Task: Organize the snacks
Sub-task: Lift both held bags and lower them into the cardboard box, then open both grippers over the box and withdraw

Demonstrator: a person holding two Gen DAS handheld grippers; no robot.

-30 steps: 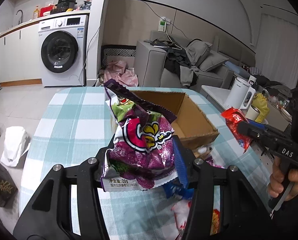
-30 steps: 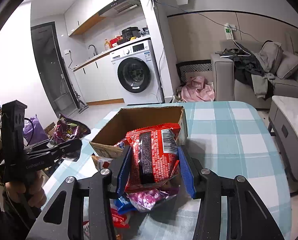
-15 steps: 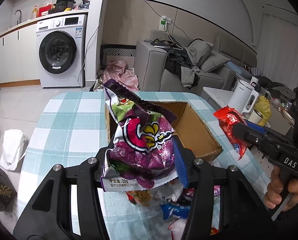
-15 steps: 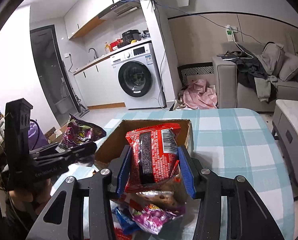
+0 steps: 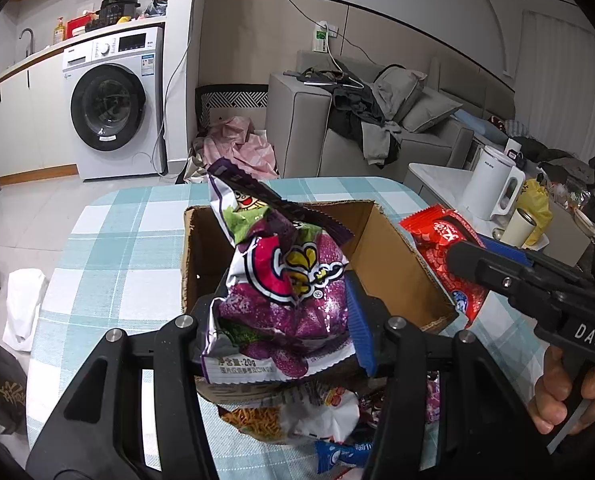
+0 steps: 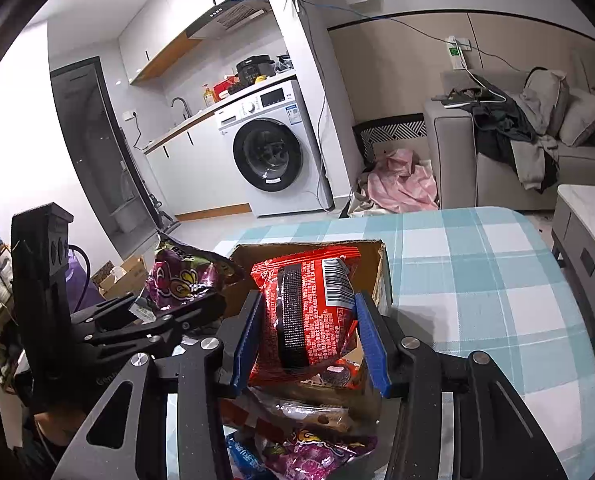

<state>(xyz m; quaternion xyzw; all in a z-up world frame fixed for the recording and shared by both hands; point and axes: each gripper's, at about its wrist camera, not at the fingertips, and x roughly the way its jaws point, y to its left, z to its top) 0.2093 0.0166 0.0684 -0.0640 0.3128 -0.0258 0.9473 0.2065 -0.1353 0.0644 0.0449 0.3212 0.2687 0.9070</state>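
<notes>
My left gripper (image 5: 281, 320) is shut on a purple snack bag (image 5: 285, 280) and holds it over the near edge of an open cardboard box (image 5: 393, 264) on the checked table. My right gripper (image 6: 305, 336) is shut on a red snack bag (image 6: 309, 312) and holds it above the same box (image 6: 379, 268). The red bag (image 5: 445, 248) and right gripper also show at the right of the left wrist view. The purple bag (image 6: 181, 280) shows at the left of the right wrist view. Several loose snack packets (image 5: 297, 412) lie on the table under the grippers.
The blue-and-white checked table (image 6: 477, 280) extends right of the box. A side counter with a white kettle (image 5: 493, 184) and a yellow bag stands at the right. A washing machine (image 5: 113, 108) and a grey sofa (image 5: 337, 132) stand beyond the table.
Both grippers have moved forward with their bags, from over the loose packets to over the box. The box now sits closer and lower in both views.
</notes>
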